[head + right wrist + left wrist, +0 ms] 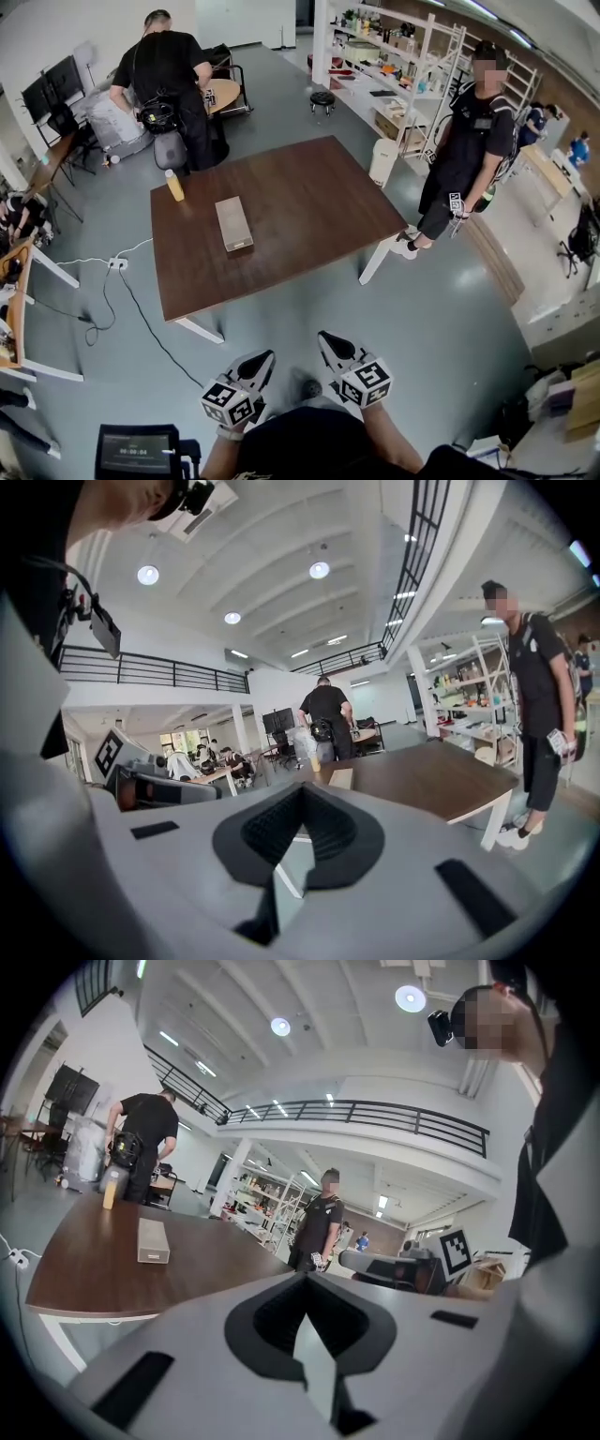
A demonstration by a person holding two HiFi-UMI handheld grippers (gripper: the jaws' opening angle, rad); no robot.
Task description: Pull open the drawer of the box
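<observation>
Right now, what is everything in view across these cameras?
table: one, dark brown, mid-floor
box: one, beige, flat on the table, left of centre
bottle: one, yellow, upright near the table's far left corner
bending person: one, in black, beyond the table
standing person: one, in black, right of the table
shelving: white, far right
left gripper: one, jaws together, empty, short of the table
right gripper: one, jaws together, empty, beside it
</observation>
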